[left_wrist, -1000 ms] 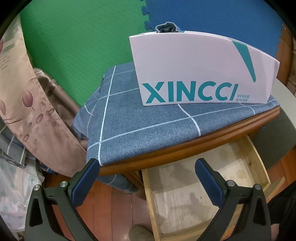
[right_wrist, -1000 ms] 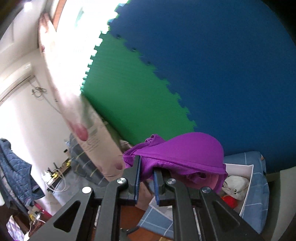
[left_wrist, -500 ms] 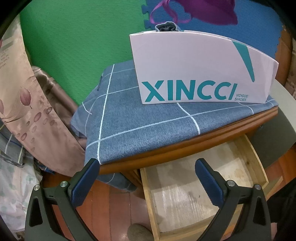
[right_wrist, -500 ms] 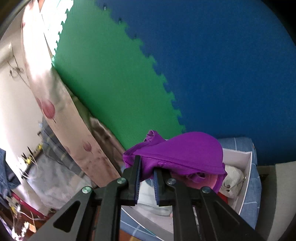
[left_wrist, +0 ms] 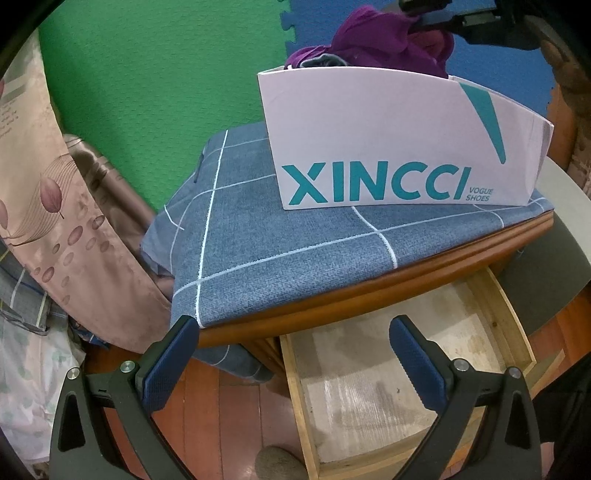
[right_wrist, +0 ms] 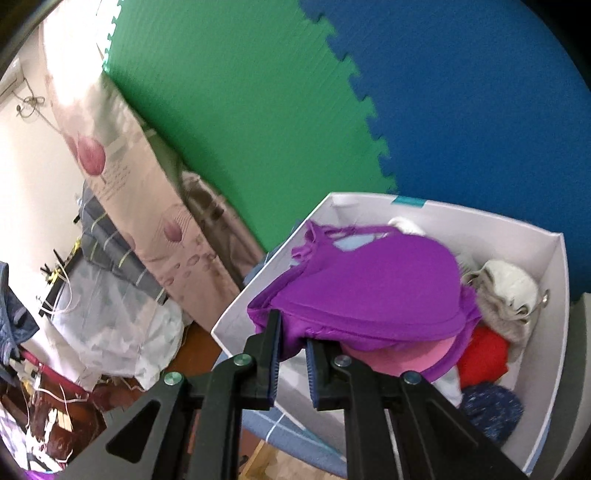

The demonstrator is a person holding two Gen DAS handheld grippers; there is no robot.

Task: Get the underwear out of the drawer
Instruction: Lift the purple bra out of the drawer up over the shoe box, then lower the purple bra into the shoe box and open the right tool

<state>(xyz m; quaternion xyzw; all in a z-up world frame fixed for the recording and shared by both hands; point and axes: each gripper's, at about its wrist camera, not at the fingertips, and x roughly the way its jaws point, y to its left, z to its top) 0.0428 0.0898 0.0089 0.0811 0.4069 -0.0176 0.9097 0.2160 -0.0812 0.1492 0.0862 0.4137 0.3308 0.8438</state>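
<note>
My right gripper (right_wrist: 292, 350) is shut on purple underwear (right_wrist: 369, 291) and holds it over the open white shoe box (right_wrist: 550, 295). In the left wrist view the purple underwear (left_wrist: 384, 33) hangs at the box's top rim, under the right gripper's black body. The white XINCCI shoe box (left_wrist: 388, 122) stands on the blue checked cloth (left_wrist: 277, 236) on the wooden cabinet. The wooden drawer (left_wrist: 388, 391) below is pulled open and shows only its liner. My left gripper (left_wrist: 291, 362) is open and empty in front of the drawer.
The box holds other clothes: a white and grey item (right_wrist: 506, 291), a red one (right_wrist: 484, 358), a pink one (right_wrist: 391, 360), a dark blue knit (right_wrist: 491, 410). A floral curtain (left_wrist: 48, 206) hangs left. Green and blue foam mats (right_wrist: 258, 110) cover the wall.
My right gripper has come down with the purple underwear from high in front of the wall to just over the shoe box. The left gripper has stayed open and nearly still.
</note>
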